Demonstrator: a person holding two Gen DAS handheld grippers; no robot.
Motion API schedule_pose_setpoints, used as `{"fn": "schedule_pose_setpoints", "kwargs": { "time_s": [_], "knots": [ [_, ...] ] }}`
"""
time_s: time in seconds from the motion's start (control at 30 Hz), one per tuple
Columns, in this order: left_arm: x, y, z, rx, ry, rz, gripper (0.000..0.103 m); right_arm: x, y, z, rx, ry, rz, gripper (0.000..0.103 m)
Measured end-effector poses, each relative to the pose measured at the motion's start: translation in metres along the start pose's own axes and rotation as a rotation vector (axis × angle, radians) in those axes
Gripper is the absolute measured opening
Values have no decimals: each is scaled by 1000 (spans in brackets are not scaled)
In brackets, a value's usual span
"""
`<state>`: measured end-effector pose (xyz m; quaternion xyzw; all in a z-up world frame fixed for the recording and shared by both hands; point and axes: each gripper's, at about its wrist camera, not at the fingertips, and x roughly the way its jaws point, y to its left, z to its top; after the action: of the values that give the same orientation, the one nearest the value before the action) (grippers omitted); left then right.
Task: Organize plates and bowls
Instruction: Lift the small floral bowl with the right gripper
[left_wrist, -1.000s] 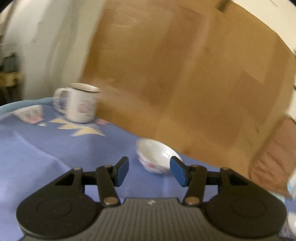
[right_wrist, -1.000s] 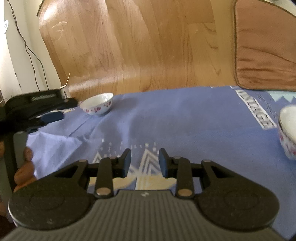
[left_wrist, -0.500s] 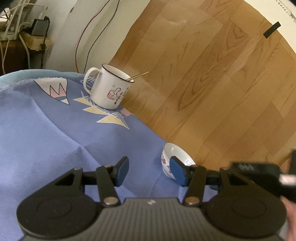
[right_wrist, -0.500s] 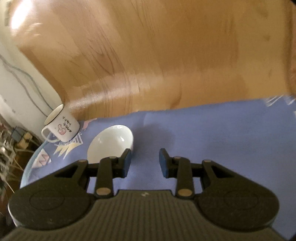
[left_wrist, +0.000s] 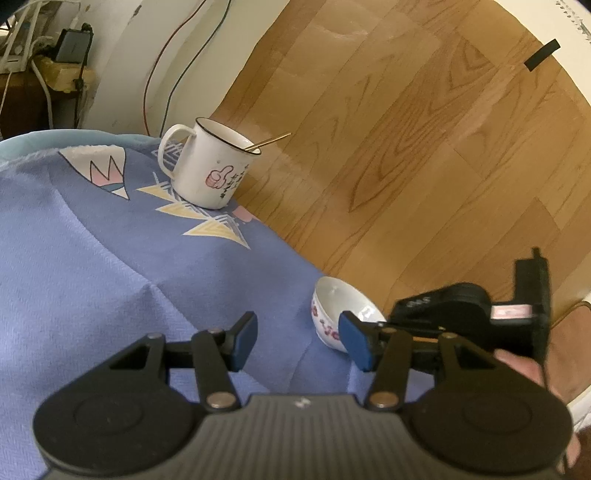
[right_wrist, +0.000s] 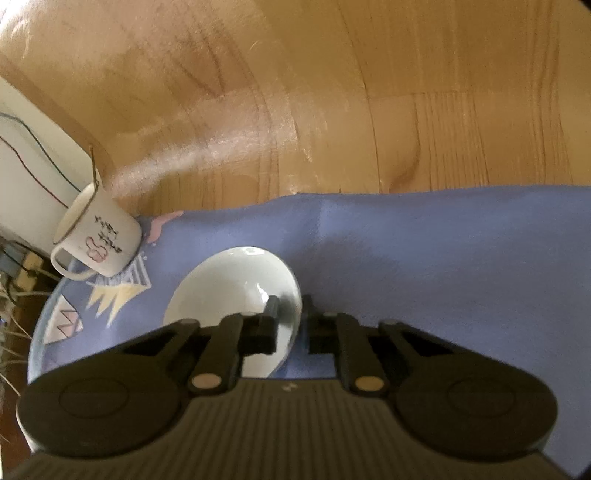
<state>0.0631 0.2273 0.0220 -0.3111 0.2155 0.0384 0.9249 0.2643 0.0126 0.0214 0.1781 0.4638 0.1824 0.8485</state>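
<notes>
My right hand-held gripper (right_wrist: 291, 325) clamps bowl (right_wrist: 236, 291) rim; left hand-held gripper (left_wrist: 297, 341) released. Thumbs-up mug (left_wrist: 207, 166) on blue tablecloth (left_wrist: 92, 266), wood floor (left_wrist: 406, 147).

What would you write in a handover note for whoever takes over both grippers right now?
Right gripper: fingers shut on the rim of the small white bowl, one inside, one outside; the bowl sits on the blue tablecloth near its edge.
Left gripper: open, holding nothing, aimed beside that bowl.
White mug with a utensil in it stands further along the edge, untouched.
Done: the bowl is gripped.
Left: lift it and put it with the other dishes; none show in these views.
</notes>
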Motion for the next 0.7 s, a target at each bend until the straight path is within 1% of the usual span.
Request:
{"fn": "schedule_pose_setpoints", "kwargs": {
  "time_s": [0.07, 0.17, 0.33, 0.5, 0.7],
  "knots": [
    [0, 0, 0, 2, -3, 6, 49, -9, -7, -2, 45, 10, 15, 9],
    [-1, 1, -1, 6, -7, 9, 49, -26, -13, -9, 59, 6, 20, 9],
    [-5, -2, -2, 22, -21, -16, 49, -69, -37, -33, 100, 21, 56, 9],
    [-8, -13, -6, 77, -16, -76, 49, -112, -58, -72, 110, 57, 94, 9],
    [-7, -33, -17, 174, 17, -166, 49, -153, -78, -130, 108, 87, 113, 9]
  ]
}}
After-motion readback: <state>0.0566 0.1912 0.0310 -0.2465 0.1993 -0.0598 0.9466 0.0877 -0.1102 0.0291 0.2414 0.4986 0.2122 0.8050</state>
